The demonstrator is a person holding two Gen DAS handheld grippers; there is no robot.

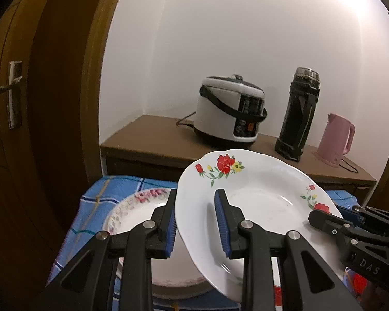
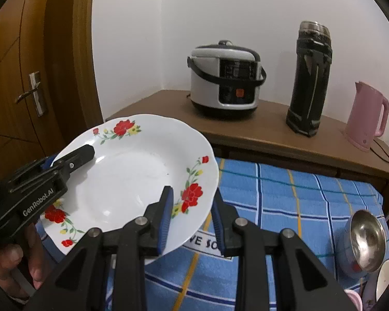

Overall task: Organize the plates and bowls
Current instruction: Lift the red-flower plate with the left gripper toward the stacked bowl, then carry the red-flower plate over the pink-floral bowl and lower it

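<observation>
A white deep plate with red flowers [image 1: 256, 197] [image 2: 132, 171] is held in the air above the blue checked tablecloth [image 2: 285, 194]. My left gripper [image 1: 195, 220] straddles its left rim, one finger inside and one outside. My right gripper [image 2: 192, 217] straddles its right rim the same way. Each gripper shows in the other's view, the right one at the right edge [image 1: 332, 220], the left one at the left edge [image 2: 72, 160]. A second plate with a pink floral rim [image 1: 140, 207] lies on the cloth below the left gripper.
A brown sideboard [image 2: 246, 129] behind the table carries a white rice cooker [image 2: 224, 77], a black thermos [image 2: 310, 80] and a pink kettle [image 2: 367, 116]. A metal bowl [image 2: 367, 241] and other dishes sit at the table's right edge. A wooden door [image 1: 26, 103] stands at left.
</observation>
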